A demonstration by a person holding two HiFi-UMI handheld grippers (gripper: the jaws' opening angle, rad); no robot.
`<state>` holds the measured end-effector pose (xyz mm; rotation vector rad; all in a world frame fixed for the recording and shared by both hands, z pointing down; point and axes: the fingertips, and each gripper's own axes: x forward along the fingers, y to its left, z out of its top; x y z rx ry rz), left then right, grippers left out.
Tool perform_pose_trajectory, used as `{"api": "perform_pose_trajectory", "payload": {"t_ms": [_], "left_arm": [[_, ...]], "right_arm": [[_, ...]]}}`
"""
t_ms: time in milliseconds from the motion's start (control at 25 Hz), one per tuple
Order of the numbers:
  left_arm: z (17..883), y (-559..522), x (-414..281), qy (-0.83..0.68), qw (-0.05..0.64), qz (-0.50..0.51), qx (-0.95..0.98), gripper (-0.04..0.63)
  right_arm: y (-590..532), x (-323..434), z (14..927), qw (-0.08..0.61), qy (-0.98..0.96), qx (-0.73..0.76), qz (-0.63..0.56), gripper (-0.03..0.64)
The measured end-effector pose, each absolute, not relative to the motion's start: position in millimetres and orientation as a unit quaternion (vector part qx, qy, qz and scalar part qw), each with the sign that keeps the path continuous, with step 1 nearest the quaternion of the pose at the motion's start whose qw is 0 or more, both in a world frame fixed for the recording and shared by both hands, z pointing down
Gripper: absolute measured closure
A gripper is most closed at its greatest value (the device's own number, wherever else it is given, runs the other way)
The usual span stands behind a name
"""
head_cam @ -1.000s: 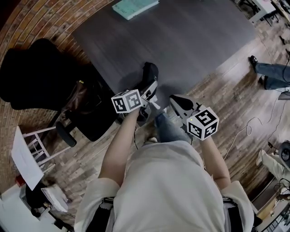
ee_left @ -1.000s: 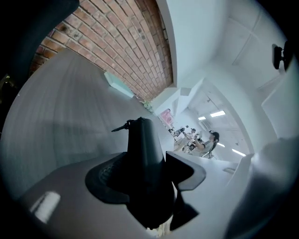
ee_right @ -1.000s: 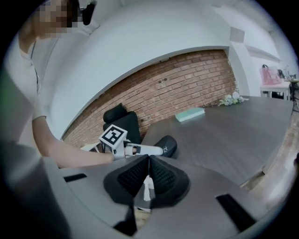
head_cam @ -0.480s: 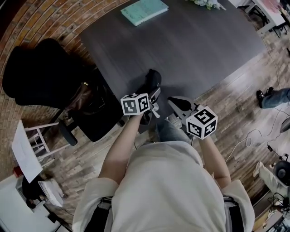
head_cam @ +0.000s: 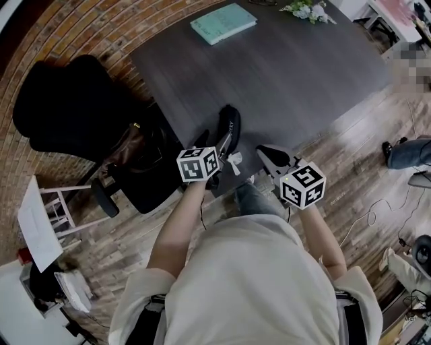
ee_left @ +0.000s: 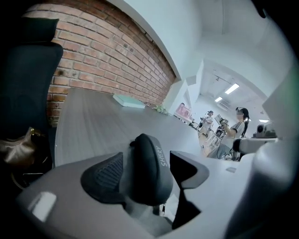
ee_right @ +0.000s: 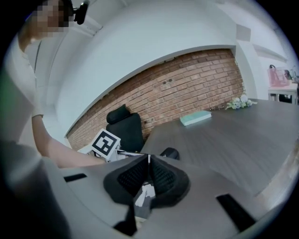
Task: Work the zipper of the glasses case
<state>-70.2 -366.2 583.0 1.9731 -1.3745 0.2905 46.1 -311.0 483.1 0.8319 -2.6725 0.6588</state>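
Observation:
The black glasses case (head_cam: 229, 125) lies at the near edge of the dark table (head_cam: 289, 74), its end pointing at me. My left gripper (head_cam: 220, 145) stands around it with its jaws opening. In the left gripper view the case (ee_left: 148, 170) rests against the left pad (ee_left: 103, 176), and a narrow gap shows before the right finger (ee_left: 188, 169). My right gripper (head_cam: 264, 151) hovers just right of the case, apart from it, its pads (ee_right: 161, 176) shut together. From the right gripper view the case (ee_right: 170, 152) lies ahead beside the left gripper's marker cube (ee_right: 105, 143).
A teal book (head_cam: 223, 23) and a small bunch of flowers (head_cam: 307, 9) lie at the table's far side. A black office chair (head_cam: 64, 111) and a brown bag (head_cam: 131, 145) stand left of the table. A person's leg (head_cam: 407, 151) shows on the wood floor at right.
The head view has tipped so the table sits lower in frame. The left gripper's jaws have spread a little around the case. The right gripper has stayed shut beside it.

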Motion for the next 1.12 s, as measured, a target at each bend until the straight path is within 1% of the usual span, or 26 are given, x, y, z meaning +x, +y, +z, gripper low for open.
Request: {"api": "perform_pose_trajectory", "payload": {"t_ms": [80, 200, 320, 360, 560, 680, 960, 1120], "left_arm": [[567.5, -352.9, -73.0, -0.534, 0.341, 0.100, 0.767, 0.331], [540.8, -327.0, -81.1, -0.539, 0.333, 0.068, 0.770, 0.389], [525.6, -289.3, -97.9, -0.555, 0.326, 0.066, 0.762, 0.496], [521.7, -274.6, -102.0, -0.558, 0.321, 0.067, 0.763, 0.514], [501.9, -196.0, -108.3, -0.546, 0.287, 0.076, 0.783, 0.554], [490.8, -149.2, -110.1, -0.540, 0.282, 0.078, 0.789, 0.577], [474.6, -70.1, -115.3, -0.523, 0.273, 0.081, 0.804, 0.584], [468.6, -47.8, -116.4, -0.520, 0.267, 0.064, 0.809, 0.584]], "right_arm": [[-302.6, 49.1, 480.4, 0.128, -0.919, 0.306, 0.211, 0.603], [-287.2, 50.4, 472.2, 0.111, -0.917, 0.338, 0.181, 0.603], [-260.6, 45.6, 461.1, 0.096, -0.913, 0.366, 0.154, 0.612], [-249.3, 43.4, 457.1, 0.092, -0.912, 0.372, 0.145, 0.612], [-183.4, 36.3, 440.6, 0.069, -0.911, 0.387, 0.129, 0.614], [-140.3, 35.1, 433.4, 0.056, -0.912, 0.384, 0.137, 0.615], [-71.6, 30.9, 426.0, 0.043, -0.914, 0.385, 0.123, 0.615], [-52.2, 32.5, 420.1, 0.046, -0.914, 0.387, 0.110, 0.615]]}}
